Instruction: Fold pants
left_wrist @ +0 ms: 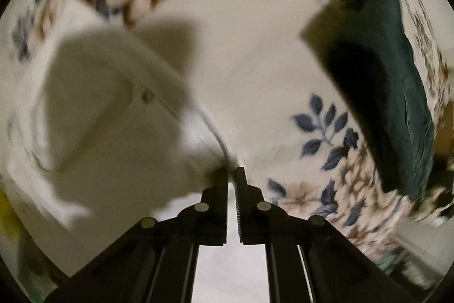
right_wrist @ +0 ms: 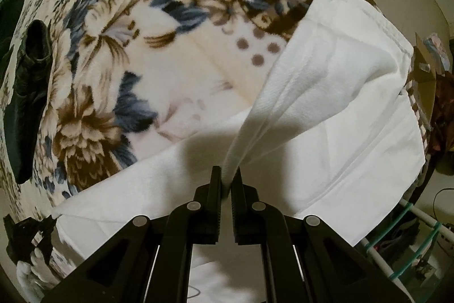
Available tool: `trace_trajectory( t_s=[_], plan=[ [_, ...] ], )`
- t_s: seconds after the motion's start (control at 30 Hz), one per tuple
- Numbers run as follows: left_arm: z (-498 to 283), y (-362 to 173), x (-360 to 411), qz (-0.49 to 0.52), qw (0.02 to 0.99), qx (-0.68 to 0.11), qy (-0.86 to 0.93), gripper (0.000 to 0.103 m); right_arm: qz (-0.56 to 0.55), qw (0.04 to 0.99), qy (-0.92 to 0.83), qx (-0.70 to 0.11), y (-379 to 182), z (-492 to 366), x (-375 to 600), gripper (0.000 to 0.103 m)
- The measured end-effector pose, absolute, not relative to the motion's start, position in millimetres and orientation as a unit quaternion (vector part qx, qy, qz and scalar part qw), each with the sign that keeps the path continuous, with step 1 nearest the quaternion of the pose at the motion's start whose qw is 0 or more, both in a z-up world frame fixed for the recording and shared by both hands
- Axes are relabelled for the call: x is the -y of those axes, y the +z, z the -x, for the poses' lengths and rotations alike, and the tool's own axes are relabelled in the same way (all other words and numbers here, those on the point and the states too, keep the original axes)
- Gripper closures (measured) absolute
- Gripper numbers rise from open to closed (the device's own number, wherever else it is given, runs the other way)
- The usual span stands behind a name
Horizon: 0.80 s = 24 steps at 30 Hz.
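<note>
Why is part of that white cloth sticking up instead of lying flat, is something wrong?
Nothing looks damaged or spilled. The white pants lie on the floral blanket, and the right gripper pinches a bunched fold of them, pulling it into a ridge. A dark garment lies apart near the blanket's edge.

Left gripper points steeply down, jaws closed on a seam edge of the white pants. Pants lie at left on a floral blanket, button visible, shadow across them. Dark green garment at right, apart. View blurred.
</note>
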<state>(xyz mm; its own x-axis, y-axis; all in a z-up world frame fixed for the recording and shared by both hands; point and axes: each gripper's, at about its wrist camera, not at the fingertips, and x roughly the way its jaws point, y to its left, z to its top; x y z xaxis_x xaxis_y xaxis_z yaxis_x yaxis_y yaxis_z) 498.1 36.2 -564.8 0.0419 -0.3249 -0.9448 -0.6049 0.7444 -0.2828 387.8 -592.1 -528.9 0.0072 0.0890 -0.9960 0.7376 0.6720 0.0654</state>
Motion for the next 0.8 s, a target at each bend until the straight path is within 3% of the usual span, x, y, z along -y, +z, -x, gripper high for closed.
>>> trace_trajectory(
  t_s=[0.13,0.4,0.47,0.57,0.7,0.73,0.77,0.8],
  plan=[
    [-501.7,-560.4,-37.2,0.369,0.629,-0.676,0.109,0.097,-0.317,0.639,-0.251,-0.654,-521.5,-388.6,590.9,0.097],
    [-507.8,-534.0,-45.8,0.387,0.643,-0.653,0.104,0.069,-0.338,0.652,-0.239,-0.635,-497.2,-381.5,599.7,0.097],
    [-518.6,-546.8,-52.6,0.378,0.642,-0.658,0.115,0.054,-0.339,0.653,-0.238,-0.634,-495.5,-382.0,601.8,0.097],
    [-534.6,-571.0,-35.5,0.345,0.625,-0.691,0.116,0.043,-0.334,0.654,-0.240,-0.635,-498.4,-380.6,605.0,0.097],
    [-545.7,-579.5,-17.6,0.277,0.627,-0.717,0.130,0.044,-0.333,0.657,-0.241,-0.632,-497.7,-378.3,604.7,0.097],
    [-545.3,-575.9,-15.8,0.270,0.632,-0.714,0.133,0.054,-0.333,0.658,-0.242,-0.631,-498.3,-378.5,603.0,0.097],
    [-543.6,-570.8,-13.2,0.256,0.643,-0.708,0.140,0.078,-0.336,0.658,-0.242,-0.629,-497.1,-376.6,604.4,0.097],
    [-540.4,-567.1,-13.7,0.246,0.651,-0.703,0.146,0.087,-0.339,0.657,-0.242,-0.628,-498.3,-377.8,602.2,0.097]
  ],
)
